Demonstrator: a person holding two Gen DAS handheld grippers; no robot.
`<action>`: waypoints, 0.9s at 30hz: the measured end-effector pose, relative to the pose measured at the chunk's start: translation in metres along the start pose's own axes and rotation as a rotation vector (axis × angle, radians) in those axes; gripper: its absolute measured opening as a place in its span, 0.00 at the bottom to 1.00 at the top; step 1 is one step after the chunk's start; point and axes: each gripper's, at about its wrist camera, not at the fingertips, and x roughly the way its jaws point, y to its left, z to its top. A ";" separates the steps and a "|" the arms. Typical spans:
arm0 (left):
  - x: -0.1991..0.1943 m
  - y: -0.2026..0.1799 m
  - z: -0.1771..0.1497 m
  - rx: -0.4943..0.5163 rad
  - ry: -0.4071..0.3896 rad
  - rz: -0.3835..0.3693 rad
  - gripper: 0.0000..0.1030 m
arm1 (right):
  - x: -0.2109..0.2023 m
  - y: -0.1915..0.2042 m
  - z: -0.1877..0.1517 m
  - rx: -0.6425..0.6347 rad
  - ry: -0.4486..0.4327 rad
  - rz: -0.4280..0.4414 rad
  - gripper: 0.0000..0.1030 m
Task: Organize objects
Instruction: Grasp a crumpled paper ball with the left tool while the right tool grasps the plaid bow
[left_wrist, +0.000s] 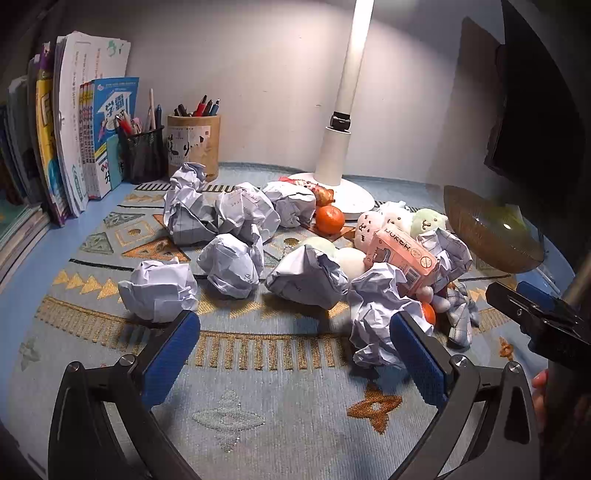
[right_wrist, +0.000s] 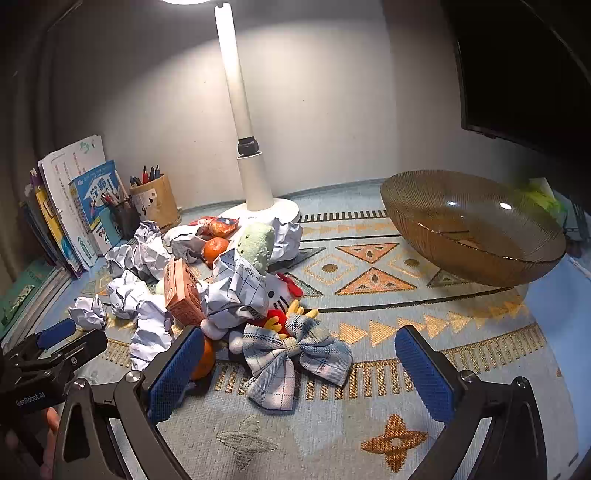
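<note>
We hold both claws wide and empty, so by our reckoning the sorting has barely begun. Ahead of the left claw (left_wrist: 293, 354) paper balls (left_wrist: 231, 269) lie scattered. The plaid bow (right_wrist: 295, 356) sits between the right claw (right_wrist: 299, 365) fingers; the bowl (right_wrist: 471, 229) beyond it holds nothing.

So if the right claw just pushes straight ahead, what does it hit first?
Most likely the plaid bow: it lies on the mat between the open right claw fingers, slightly left of centre. Past it sits the plush and paper pile. Depth is hard to judge.
</note>
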 end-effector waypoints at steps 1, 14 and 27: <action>0.000 0.000 0.000 -0.002 0.001 0.000 0.99 | 0.001 0.001 0.000 -0.003 0.002 -0.001 1.00; 0.003 -0.002 0.001 0.001 0.022 -0.024 0.99 | 0.004 0.007 0.000 -0.026 0.014 -0.008 1.00; 0.039 -0.017 0.007 -0.084 0.264 -0.315 0.98 | 0.033 -0.007 0.002 0.036 0.175 0.068 0.92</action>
